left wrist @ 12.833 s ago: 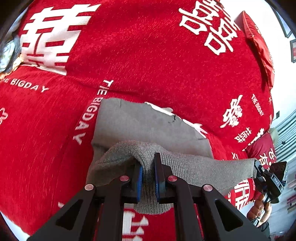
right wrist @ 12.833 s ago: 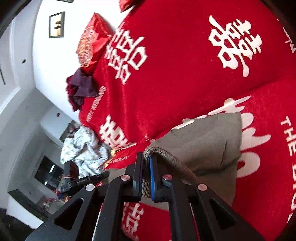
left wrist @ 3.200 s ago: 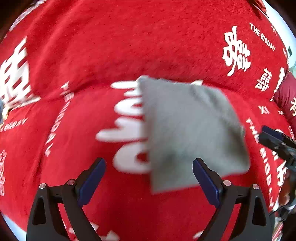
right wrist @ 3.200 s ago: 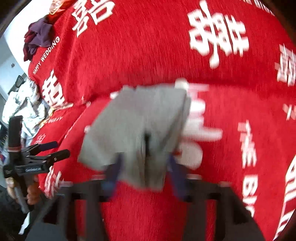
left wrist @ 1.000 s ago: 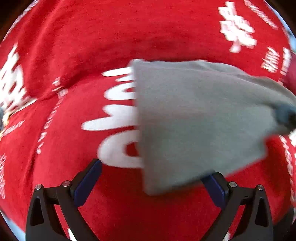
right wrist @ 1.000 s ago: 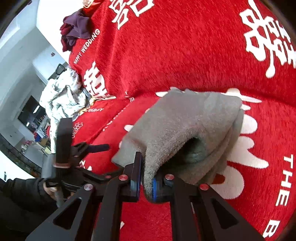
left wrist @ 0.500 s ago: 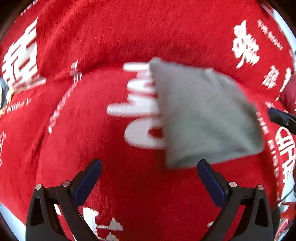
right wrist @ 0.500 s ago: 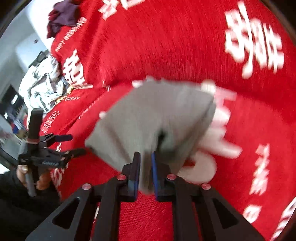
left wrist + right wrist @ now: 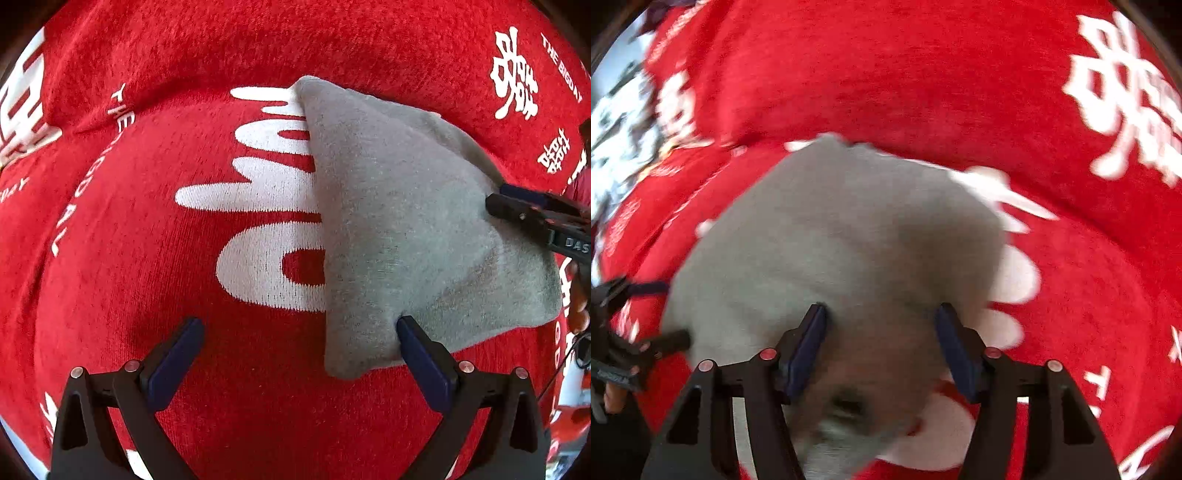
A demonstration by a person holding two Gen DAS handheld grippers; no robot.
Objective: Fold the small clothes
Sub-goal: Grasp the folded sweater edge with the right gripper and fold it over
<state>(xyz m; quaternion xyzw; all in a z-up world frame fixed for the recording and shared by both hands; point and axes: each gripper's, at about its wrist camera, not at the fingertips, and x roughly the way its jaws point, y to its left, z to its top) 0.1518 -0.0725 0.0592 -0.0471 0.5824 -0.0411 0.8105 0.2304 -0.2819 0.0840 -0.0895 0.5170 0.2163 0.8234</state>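
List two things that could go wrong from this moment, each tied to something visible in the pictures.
1. The left gripper is open, one finger at the folded grey garment's near edge; moving could drag the fold apart.
2. The right gripper is open over the garment; closing might bunch the top layer.

A home, likely a bedroom: a red wedding bedspread (image 9: 155, 362) with white double-happiness characters (image 9: 513, 74) and "THE BIGDAY" lettering covers a soft bed, and crumpled laundry (image 9: 613, 147) lies blurred at its far left edge.
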